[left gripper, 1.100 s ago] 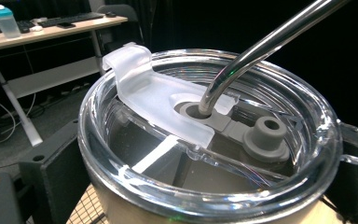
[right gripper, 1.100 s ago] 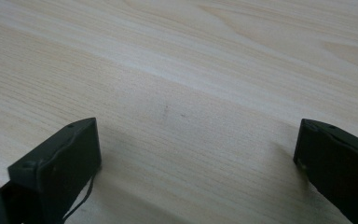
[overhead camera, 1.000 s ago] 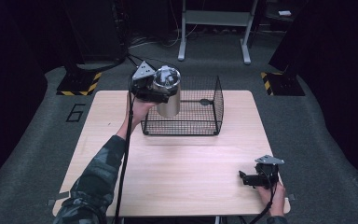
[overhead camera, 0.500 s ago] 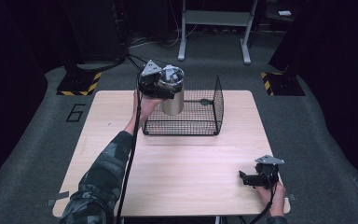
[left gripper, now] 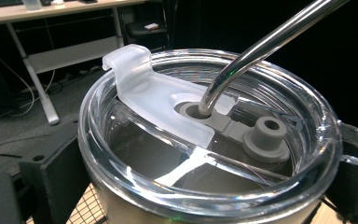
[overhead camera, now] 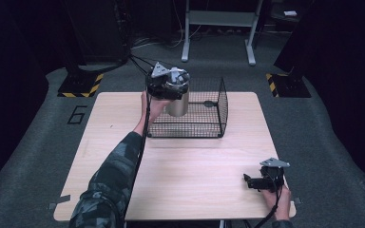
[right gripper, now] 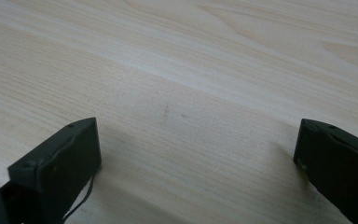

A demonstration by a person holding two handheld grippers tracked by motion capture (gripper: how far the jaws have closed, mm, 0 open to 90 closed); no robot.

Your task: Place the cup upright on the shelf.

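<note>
L gripper (overhead camera: 167,84) clamped on tumbler (overhead camera: 177,97), jaws on either side of rim, held at basket's (overhead camera: 204,124) left-rear corner, above table (overhead camera: 185,161). Clear lid (left gripper: 205,140) on, steel straw (left gripper: 261,49) poking thru slot. R gripper (overhead camera: 249,181) spread wide, nothing btwn jaws, resting low on table near front-right corner, well apart from basket.

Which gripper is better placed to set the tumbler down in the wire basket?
Left. The left gripper already clamps the tumbler over the basket; the right gripper rests open on the table's near corner.
</note>
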